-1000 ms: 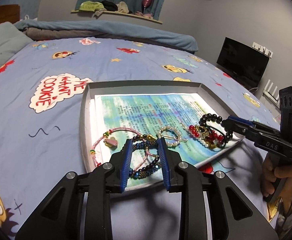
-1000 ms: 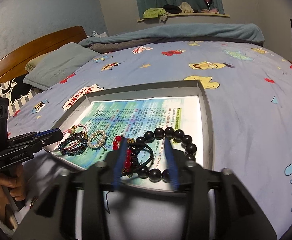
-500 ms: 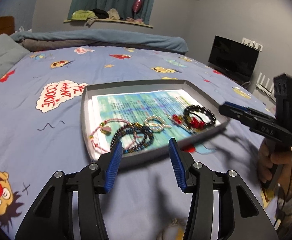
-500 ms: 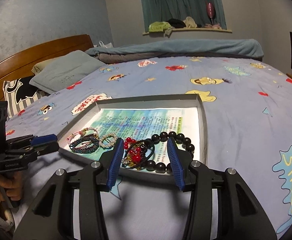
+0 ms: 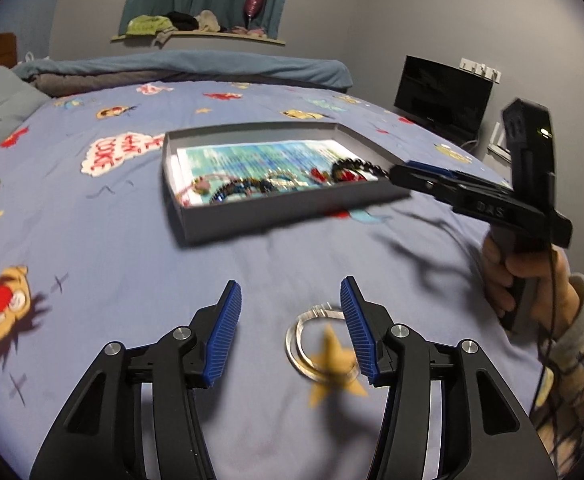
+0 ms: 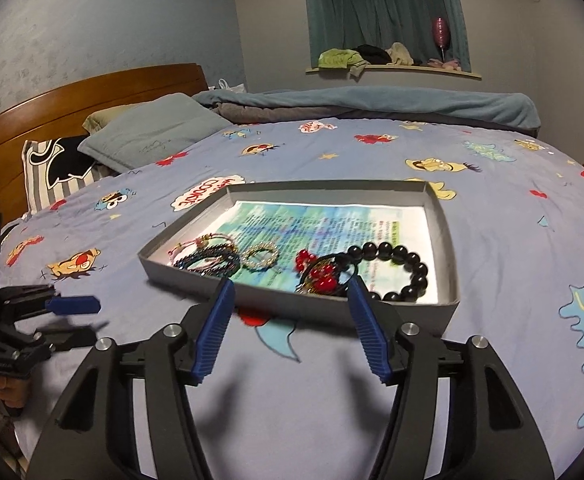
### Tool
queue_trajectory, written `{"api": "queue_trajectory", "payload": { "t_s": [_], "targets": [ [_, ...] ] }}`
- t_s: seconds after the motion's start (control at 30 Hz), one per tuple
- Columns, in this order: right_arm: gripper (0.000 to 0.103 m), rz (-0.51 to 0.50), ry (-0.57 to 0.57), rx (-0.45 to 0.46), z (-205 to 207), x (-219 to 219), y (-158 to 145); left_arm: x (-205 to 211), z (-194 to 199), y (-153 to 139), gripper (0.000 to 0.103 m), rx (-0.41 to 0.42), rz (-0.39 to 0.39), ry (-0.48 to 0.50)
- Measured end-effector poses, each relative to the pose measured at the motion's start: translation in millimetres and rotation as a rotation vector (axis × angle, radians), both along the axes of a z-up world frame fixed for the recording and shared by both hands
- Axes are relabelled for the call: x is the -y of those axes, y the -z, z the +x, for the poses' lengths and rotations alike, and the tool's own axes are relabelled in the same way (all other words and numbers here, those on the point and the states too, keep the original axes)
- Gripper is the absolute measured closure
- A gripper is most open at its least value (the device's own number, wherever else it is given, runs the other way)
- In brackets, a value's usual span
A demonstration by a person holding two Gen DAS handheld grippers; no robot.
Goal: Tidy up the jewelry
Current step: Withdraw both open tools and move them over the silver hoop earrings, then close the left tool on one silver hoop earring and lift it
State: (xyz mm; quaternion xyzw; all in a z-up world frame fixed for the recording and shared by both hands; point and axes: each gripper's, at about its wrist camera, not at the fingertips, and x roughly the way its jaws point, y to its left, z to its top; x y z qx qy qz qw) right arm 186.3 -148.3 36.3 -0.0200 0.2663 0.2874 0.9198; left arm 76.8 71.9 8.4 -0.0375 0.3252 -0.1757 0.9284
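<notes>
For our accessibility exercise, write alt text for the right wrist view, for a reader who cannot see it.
An open right gripper, holding nothing with its jaws opening, hovers over a cartoon-print bedspread just short of a shallow grey tray. The tray holds a black bead bracelet, a red bead piece and other bracelets.

tray (image 6: 450, 236): grey | bead bracelet (image 6: 406, 264): black | bedsheet (image 6: 492, 208): blue, cartoon print

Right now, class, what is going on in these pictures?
A person holds a gripper in each hand over a bed, sorting jewelry. Several bracelets, among them a black bead bracelet, lie in a grey tray on the bedspread. The left gripper is open over a clear bangle still lying on the bed. The right gripper holds nothing, its jaws opening.
</notes>
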Motion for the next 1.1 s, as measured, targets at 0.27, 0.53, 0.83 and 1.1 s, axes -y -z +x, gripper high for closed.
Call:
{"api": "queue_trajectory", "payload": {
  "t_s": [0.27, 0.53, 0.83, 1.1],
  "targets": [
    [0.041, -0.002, -0.017, -0.033, -12, -4, 9, 17, -15, 12, 0.049, -0.020, 0.038, 0.045],
    [0.041, 0.004, -0.021, -0.038, -18, -3, 10, 31, -9, 23, 0.040, -0.044, 0.117, 0.049],
    [0.041, -0.012, -0.063, -0.036, -24, -11, 10, 24, -11, 18, 0.055, -0.039, 0.071, 0.051],
    [0.041, -0.038, -0.160, -0.050, -41, -35, 10, 9, -14, 5, 0.055, 0.001, 0.049, 0.013]
  ]
}}
